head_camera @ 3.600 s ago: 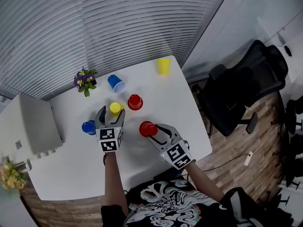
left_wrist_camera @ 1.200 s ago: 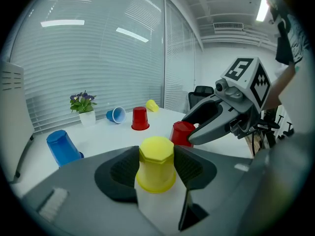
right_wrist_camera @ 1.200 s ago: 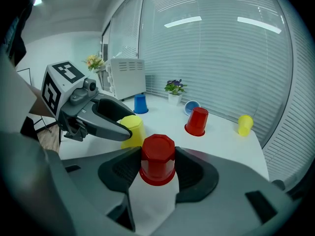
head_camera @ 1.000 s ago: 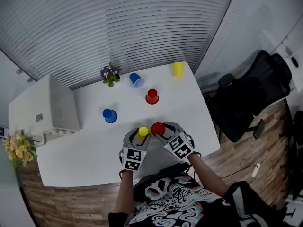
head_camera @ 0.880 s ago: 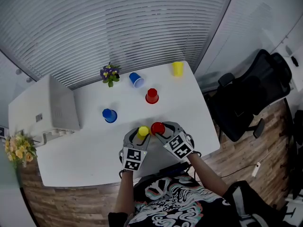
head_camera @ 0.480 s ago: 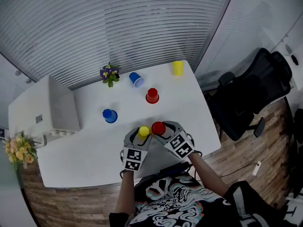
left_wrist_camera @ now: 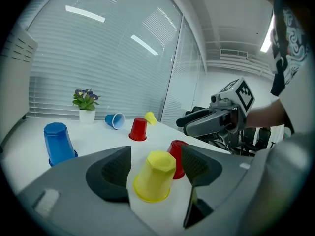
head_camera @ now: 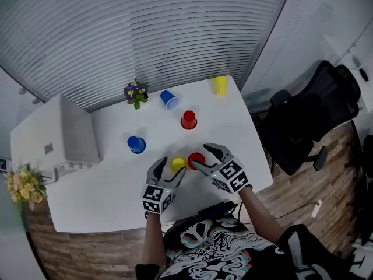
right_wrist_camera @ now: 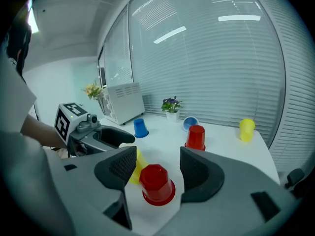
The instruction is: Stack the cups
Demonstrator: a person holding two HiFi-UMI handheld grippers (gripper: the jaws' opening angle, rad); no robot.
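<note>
Behind the white table (head_camera: 233, 121) run slatted window blinds (head_camera: 145, 34), to its right a black office chair (head_camera: 309, 115) stands on wood-plank floor (head_camera: 326, 185), and a white boxy appliance (head_camera: 52, 139) sits at its left end.

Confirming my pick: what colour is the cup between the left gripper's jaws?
Yellow cup, clearest in the left gripper view.

Yellow cup (head_camera: 178, 164); red cup (head_camera: 196, 159); white table (head_camera: 108, 179).

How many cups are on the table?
6: yellow cup and red cup together at the near edge, second red cup mid-table, blue cup at left, tipped blue cup and second yellow cup along the far edge.
</note>
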